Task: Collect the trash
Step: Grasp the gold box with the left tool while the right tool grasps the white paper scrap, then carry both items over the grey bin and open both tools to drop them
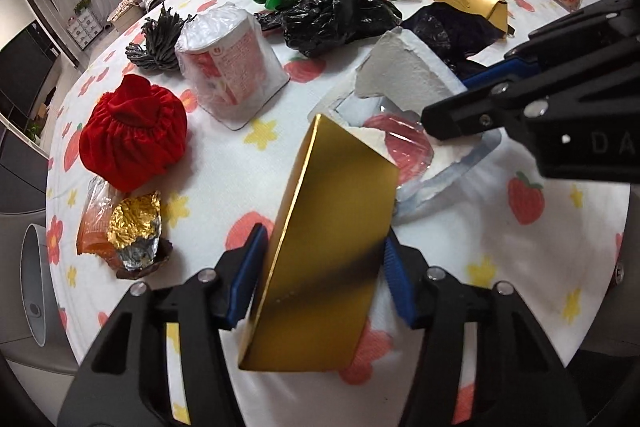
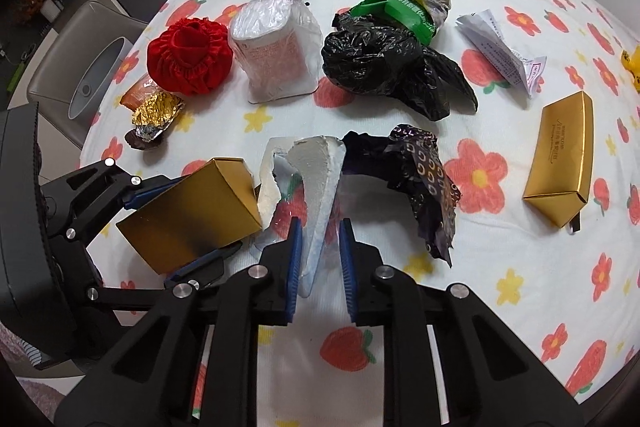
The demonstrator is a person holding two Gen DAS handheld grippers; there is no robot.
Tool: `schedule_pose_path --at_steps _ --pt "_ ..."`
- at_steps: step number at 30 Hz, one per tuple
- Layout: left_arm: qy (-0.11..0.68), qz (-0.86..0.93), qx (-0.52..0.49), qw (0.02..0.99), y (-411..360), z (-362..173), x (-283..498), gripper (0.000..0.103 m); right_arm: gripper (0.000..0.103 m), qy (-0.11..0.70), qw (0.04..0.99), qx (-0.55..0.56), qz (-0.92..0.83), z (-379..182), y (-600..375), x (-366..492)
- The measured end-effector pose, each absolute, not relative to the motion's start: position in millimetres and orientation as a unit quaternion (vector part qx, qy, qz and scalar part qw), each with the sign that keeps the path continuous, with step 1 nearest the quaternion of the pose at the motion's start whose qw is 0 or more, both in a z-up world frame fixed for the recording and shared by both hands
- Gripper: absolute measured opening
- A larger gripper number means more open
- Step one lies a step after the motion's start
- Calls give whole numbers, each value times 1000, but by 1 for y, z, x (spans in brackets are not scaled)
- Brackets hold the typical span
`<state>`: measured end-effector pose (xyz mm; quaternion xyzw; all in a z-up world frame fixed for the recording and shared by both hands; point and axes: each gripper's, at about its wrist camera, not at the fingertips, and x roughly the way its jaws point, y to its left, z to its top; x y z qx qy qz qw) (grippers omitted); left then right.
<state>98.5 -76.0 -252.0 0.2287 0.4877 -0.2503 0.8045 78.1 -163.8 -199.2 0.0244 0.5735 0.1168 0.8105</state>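
We hold a gold box (image 1: 324,227) tight in our left tongs (image 1: 320,267); whether anything is in it we cannot tell. Our right tongs (image 2: 320,259) sit around a torn white tray piece (image 2: 320,187) on the flowery table (image 2: 520,267). Only the left pad touches it. A red cloth bag (image 2: 188,59), black bag (image 2: 380,67) and another gold box (image 2: 560,163) lie nearby.

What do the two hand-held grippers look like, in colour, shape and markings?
Both look alike. The left hand-held gripper and the right hand-held gripper have matte black angular frames with cut-out openings, silver round screw heads at the joints, and two fingers lined with ribbed blue pads. One body shows faint letters, partly cut off.
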Motion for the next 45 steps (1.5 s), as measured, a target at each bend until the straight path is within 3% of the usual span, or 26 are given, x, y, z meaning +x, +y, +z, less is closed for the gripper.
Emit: schedule_pose_path --at_steps 13,21,32,45 --pt "477 -198 153 843 -43 -198 78 51 14 533 831 14 161 -145 -152 61" --pt "474 -101 80 871 26 -170 65 51 11 500 836 -24 227 -111 -108 72" --pt "464 0 11 886 173 -153 80 51 11 489 812 -81 308 -98 41 120" --pt "451 71 -9 890 363 -159 153 51 11 473 800 -111 352 -114 252 225"
